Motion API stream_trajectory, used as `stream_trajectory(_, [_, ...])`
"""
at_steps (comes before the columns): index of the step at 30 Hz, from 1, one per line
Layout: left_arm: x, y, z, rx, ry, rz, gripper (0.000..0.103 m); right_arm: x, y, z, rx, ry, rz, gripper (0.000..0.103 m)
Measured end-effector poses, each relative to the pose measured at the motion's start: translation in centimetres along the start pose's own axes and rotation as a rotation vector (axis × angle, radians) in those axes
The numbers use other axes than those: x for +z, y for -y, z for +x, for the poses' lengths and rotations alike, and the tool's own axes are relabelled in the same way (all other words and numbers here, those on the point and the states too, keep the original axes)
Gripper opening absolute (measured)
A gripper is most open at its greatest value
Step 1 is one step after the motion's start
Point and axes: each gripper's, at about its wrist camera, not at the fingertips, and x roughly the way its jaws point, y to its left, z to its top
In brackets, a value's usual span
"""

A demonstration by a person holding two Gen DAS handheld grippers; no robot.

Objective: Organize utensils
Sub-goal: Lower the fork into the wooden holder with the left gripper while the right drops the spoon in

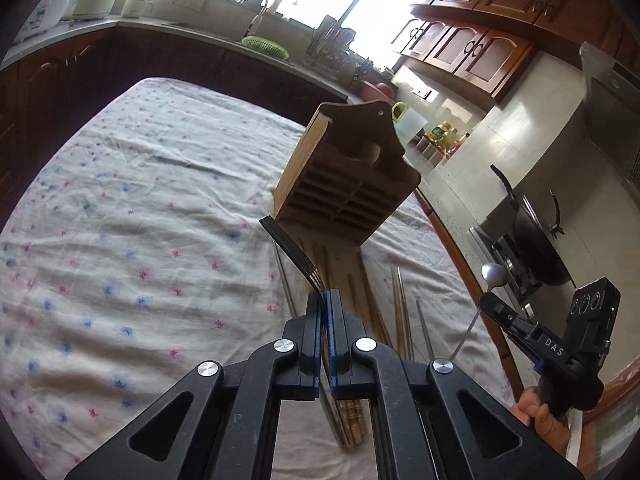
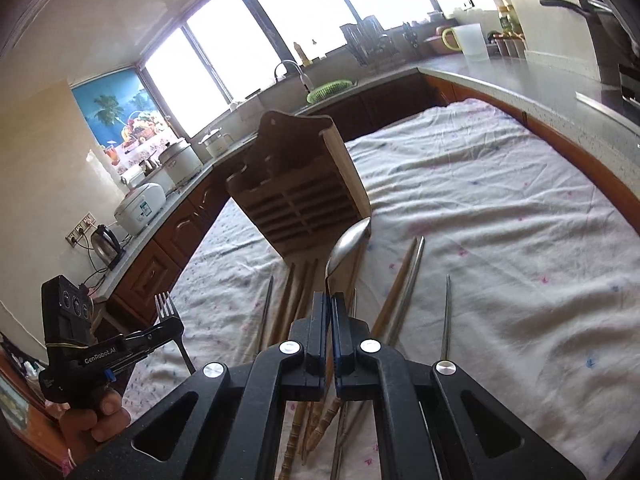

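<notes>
Two utensils are being carried at once: our left gripper [image 1: 323,300] fingers are clamping a fork [image 1: 290,254] by its neck, tines ahead of the fingers, while our right gripper [image 2: 331,306] fingers are clamping a spoon [image 2: 347,246], bowl ahead. We judge the pick-up finished; next, each needs lining up over a slot of the wooden holder [image 2: 298,184] standing just beyond both fingertips on the cloth-covered counter [image 1: 120,220]. Several chopsticks [image 2: 394,296], wooden and metal, are lying below the fingers, waiting. Nothing is blocking the holder, though both grippers may crowd its narrow top.
</notes>
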Motion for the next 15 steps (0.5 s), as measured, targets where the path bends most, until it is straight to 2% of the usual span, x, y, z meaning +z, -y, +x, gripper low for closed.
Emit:
stream_trajectory(8, [2.4,1.4,-2.8,-0.008,0.087,0.071,0.0,3.6,-1.9,-0.4,0.007,0.119,-0.061,0.002])
stream_trajectory(15, [6.7,2.9,-2.4,0.008,0.174,0.125,0.001,7.6,-2.8,0.2,0.012,0.215,-0.082,0.002])
